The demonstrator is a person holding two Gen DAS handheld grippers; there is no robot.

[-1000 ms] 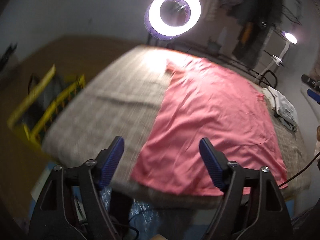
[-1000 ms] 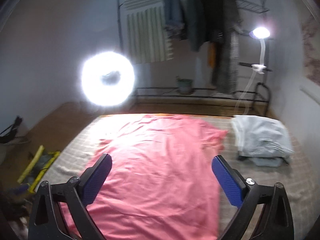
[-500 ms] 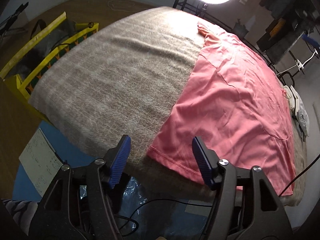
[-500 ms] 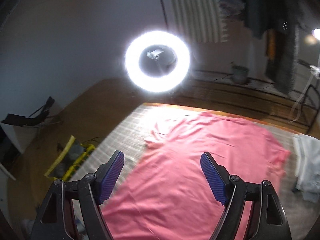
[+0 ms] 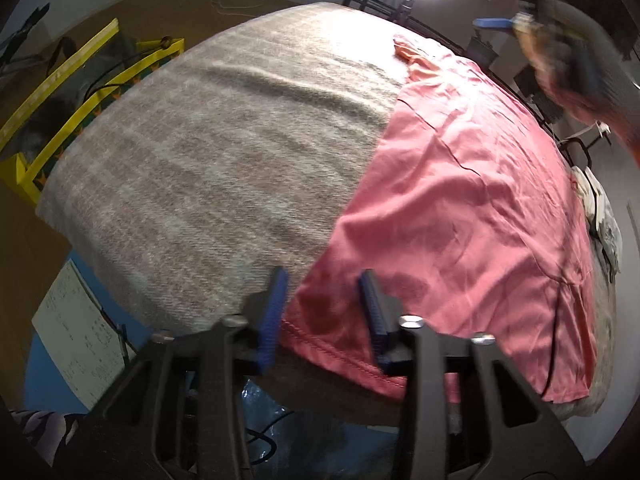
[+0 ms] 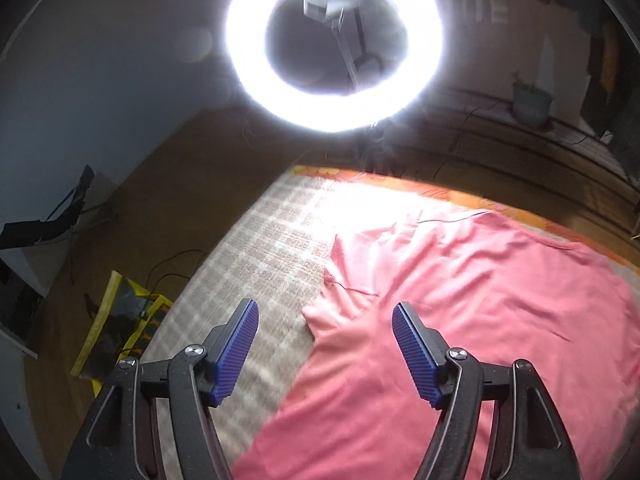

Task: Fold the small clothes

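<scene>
A pink T-shirt lies spread flat on a grey checked blanket. My left gripper is open with narrowed jaws, right over the shirt's near left hem corner, one finger on each side of it. My right gripper is open and empty above the shirt's far left sleeve. The shirt also fills the right of the right wrist view. The right gripper and the hand holding it show blurred at the top right of the left wrist view.
A bright ring light stands just beyond the far edge of the bed. A yellow rack sits on the floor to the left. A folded white pile lies at the right edge. Paper and cables lie below the near edge.
My left gripper has dropped to the near hem corner and its jaws have narrowed. My right gripper has moved forward and left toward the far sleeve and the ring light.
</scene>
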